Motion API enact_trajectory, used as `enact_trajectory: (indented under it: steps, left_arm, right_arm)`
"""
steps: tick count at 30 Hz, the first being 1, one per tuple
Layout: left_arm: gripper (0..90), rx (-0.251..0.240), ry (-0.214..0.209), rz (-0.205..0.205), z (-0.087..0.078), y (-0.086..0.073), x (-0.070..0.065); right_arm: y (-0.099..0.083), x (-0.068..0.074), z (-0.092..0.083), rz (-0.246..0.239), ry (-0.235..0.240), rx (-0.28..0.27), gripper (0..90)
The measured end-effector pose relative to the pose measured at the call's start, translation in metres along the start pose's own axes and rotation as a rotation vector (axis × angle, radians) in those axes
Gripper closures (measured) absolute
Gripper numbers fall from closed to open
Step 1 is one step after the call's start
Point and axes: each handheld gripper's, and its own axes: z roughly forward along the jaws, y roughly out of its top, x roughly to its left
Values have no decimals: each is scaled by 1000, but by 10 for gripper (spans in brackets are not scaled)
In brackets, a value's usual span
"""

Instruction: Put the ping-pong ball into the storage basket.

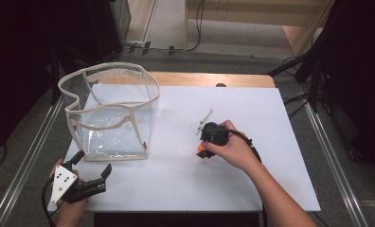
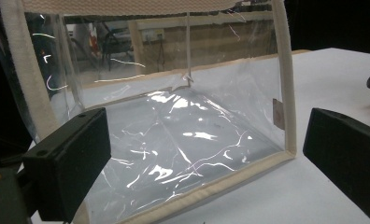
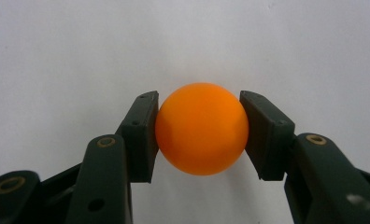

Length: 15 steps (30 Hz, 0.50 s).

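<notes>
Right gripper view: right gripper (image 3: 201, 135) is clamping orange ball (image 3: 201, 135) centrally; advise a level carry to the clear bag (image 1: 112, 113), left gripper (image 1: 92, 165) waiting unclenched.

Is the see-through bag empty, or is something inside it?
Empty. The clear bag stands open-topped, and through its walls just its bare floor shows; the orange ball is outside.

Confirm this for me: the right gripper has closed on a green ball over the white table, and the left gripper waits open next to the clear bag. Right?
Not quite: the ball is orange, not green, as the right gripper view shows. The rest holds: the right gripper is closed on it over the white table, and the left gripper waits open next to the clear bag.
</notes>
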Motion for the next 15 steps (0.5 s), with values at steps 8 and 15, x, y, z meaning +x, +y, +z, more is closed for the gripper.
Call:
enact_trajectory:
  steps: [8,15]
  left_arm:
    - [14,3,-3,7,0,0,-1]
    - [14,4,-3,5,0,0,0]
  right_arm:
    - [13,0,-2,-28,-3,11,479]
    - [21,-3,-6,-40,30,-1,479]
